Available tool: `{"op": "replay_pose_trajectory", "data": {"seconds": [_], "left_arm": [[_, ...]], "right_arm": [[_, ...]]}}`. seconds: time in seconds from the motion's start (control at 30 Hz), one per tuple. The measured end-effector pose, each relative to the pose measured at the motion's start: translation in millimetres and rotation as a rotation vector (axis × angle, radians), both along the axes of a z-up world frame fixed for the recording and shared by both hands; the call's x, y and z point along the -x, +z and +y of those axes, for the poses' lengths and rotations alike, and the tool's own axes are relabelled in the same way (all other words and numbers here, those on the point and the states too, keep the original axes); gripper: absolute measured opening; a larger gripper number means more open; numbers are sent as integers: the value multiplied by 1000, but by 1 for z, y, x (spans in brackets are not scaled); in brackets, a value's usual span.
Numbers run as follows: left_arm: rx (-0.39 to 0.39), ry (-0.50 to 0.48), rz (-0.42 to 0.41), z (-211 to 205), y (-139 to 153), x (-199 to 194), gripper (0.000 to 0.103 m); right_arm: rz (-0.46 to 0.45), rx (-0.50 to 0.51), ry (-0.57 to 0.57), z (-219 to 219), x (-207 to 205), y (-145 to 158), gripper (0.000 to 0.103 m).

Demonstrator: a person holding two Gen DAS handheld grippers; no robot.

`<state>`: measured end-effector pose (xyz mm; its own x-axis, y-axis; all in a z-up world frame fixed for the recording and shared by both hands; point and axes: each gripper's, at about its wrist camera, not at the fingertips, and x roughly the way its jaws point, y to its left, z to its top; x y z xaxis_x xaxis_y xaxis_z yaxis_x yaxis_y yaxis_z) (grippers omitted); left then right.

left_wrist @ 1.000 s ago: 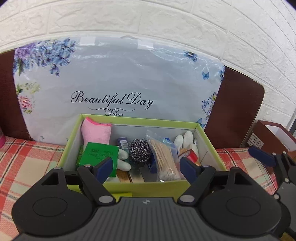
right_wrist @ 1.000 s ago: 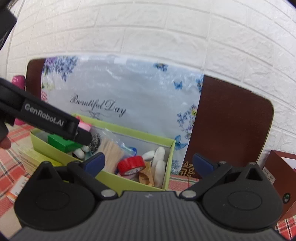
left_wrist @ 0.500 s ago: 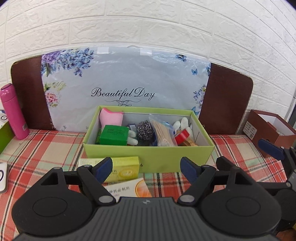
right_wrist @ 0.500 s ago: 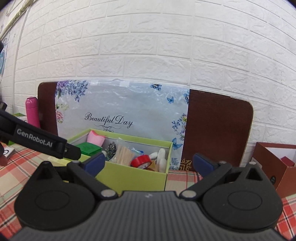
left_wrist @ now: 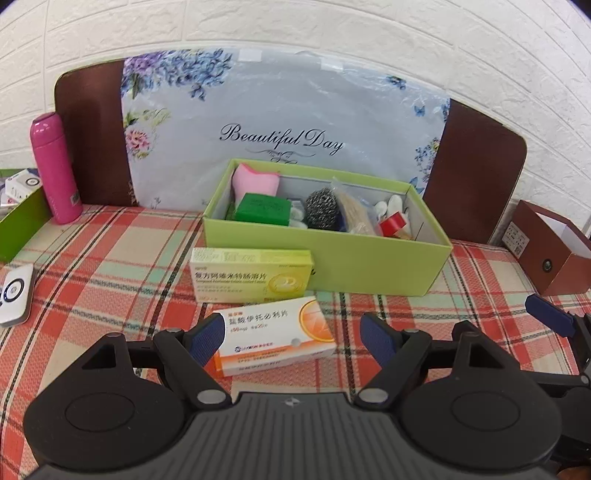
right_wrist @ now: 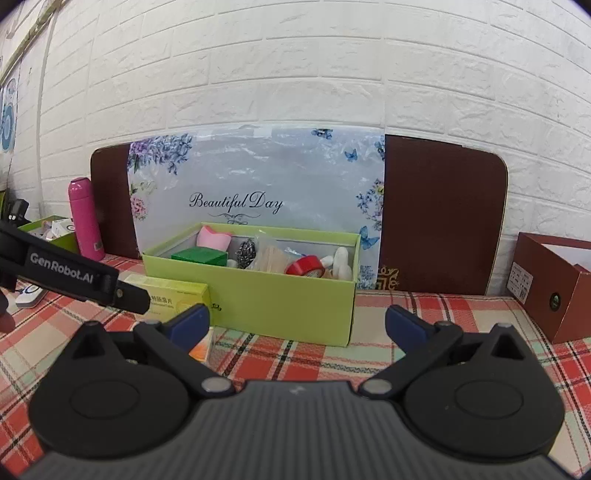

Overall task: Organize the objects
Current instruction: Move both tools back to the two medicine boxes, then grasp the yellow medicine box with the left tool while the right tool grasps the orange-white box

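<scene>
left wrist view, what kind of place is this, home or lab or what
Probably a home-style tabletop staged for recording: a red plaid tablecloth before a white brick-pattern wall, with household clutter such as a pink thermos bottle, medicine boxes and a green storage box of odds and ends.

The right claw [right_wrist: 294, 324] hangs with its jaws wide apart and nothing between them, above the checked surface [right_wrist: 424, 354]. Straight ahead sits a green box [right_wrist: 273, 299] — inside it a pink cloth [right_wrist: 214, 237], a green packet [right_wrist: 199, 256], a metal scrubber [right_wrist: 246, 251] and a red tape roll [right_wrist: 306, 265]. A yellow carton [right_wrist: 173, 295] lies just beside the box's left end. A pink bottle [right_wrist: 85, 218] stands farther left.
</scene>
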<state>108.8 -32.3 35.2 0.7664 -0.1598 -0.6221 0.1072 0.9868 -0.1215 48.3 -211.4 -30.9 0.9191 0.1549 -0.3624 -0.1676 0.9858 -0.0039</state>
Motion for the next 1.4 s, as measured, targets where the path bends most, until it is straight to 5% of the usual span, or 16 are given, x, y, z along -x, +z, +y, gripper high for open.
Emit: {"op": "replay_pose_trajectory", "data": {"seconds": [0.4,0.77,1.03,1.17,1.4], "left_arm": [[83,33,71,44,-43,-14,83],[171,55,147,72,-61,-40,83],[133,77,100,94,-48,-43,83],[128,81,82,104,-42,-46,83],[74,-11,34,93,-34,-56,83]], "right_arm": [[227,-42,213,39,-27,-54,95],[263,74,424,84,-79,-79,89],[231,72,745,103,-25,-67,90],[172,139,653,109,-43,-62,93],[228,176,623,132,-84,-79,89]]}}
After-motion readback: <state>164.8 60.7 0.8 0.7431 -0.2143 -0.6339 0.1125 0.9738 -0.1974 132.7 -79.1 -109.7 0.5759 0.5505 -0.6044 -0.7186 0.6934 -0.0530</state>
